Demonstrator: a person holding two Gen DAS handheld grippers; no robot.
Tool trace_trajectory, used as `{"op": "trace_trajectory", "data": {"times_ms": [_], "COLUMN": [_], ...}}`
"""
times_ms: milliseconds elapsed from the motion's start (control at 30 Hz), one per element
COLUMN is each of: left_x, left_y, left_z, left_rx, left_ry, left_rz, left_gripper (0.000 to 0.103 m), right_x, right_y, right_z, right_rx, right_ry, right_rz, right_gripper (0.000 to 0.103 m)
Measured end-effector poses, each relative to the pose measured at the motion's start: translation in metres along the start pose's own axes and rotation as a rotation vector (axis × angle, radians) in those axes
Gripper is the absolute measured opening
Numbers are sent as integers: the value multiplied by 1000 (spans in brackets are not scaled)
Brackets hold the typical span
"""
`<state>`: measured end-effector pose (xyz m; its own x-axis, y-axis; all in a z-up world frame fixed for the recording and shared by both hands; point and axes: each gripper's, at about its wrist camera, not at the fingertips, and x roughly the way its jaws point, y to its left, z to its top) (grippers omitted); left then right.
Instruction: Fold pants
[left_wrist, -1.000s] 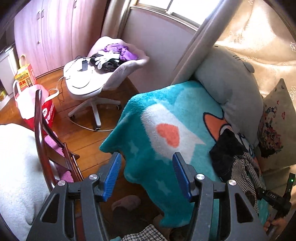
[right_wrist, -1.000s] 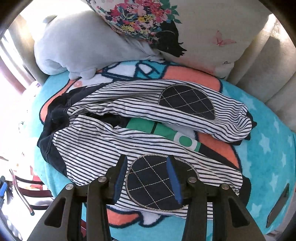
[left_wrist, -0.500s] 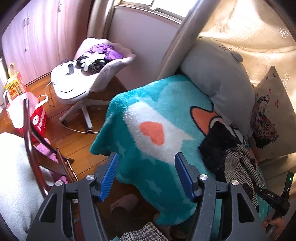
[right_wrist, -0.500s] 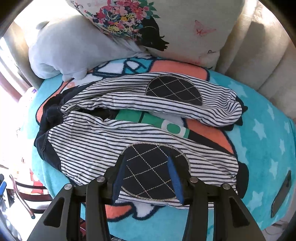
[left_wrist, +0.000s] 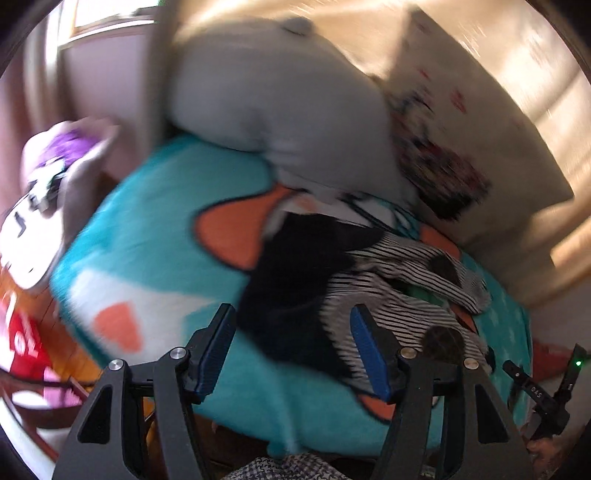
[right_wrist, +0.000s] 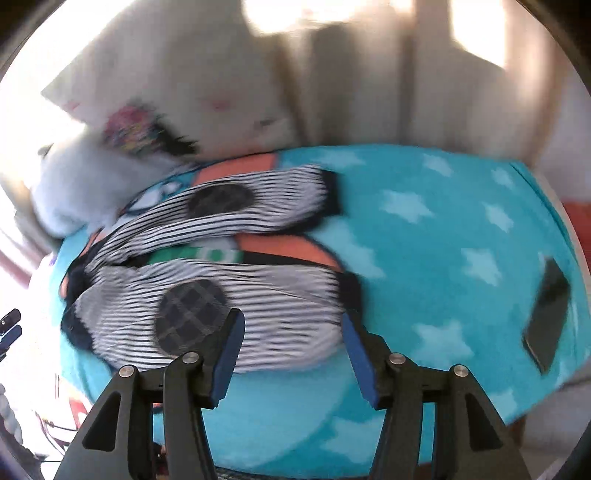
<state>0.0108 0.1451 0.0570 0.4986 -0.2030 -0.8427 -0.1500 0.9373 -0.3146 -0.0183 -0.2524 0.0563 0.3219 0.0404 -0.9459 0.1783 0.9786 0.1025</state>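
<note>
The striped pants (right_wrist: 258, 295) with dark quilted knee patches and a dark waistband lie spread on a turquoise blanket (right_wrist: 443, 229), their two legs apart. In the left wrist view the pants (left_wrist: 388, 288) lie just past my left gripper (left_wrist: 291, 339), which is open and empty above the dark waist end. My right gripper (right_wrist: 288, 343) is open and empty, hovering over the nearer leg close to its cuff. Both views are motion-blurred.
A grey plush cushion (left_wrist: 280, 103) and a floral pillow (left_wrist: 436, 155) lean at the back of the blanket. A dark phone (right_wrist: 546, 314) lies on the blanket's right side. An office chair (left_wrist: 48, 192) and a red bag (left_wrist: 22, 339) stand on the floor at left.
My left gripper has swung right, from the floor and chair toward the pants. My right gripper has shifted right along the near leg toward its cuff and opened wider.
</note>
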Motion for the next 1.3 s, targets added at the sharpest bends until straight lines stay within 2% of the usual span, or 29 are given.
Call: {"op": "trace_trajectory", "data": {"times_ms": [100,200,300,400,533,667,833,933,1100,1300], "left_x": [23,40,52,62,77,98,138,163,206,216], "left_y": [-26,-40,-50,-48,-36,-26,-34,-46,-61,-76], "left_z": [15,25,28,34,53,81,108,116,120,121], "left_rx": [56,76,93,96,93,117,223,303,405,550], "left_ry": [45,84,107,128,143,167,225,268,343,349], "left_rz": [-20,-50,-55,-54,-37,-31,-4,-26,-66,-87], "left_gripper": [63,63,63,63,63,63,63,63,63,65], "right_x": [1,5,12,20,33,54,88,109,146,178], "right_y": [-37,-59,-68,-61,-39,-16,8,27,54,77], "right_z": [-13,-26,-28,-21,6,49,98,121,143,152], "right_rx": [120,202,241,226,141,26,-106,-210,-319,-385], "right_ry": [5,15,31,45,28,6,-10,-4,57,137], "right_rz": [-31,-58,-77,-79,-73,-49,-41,-41,32,96], "right_gripper": [59,59,59,59,59,60,60,60,60,60]}}
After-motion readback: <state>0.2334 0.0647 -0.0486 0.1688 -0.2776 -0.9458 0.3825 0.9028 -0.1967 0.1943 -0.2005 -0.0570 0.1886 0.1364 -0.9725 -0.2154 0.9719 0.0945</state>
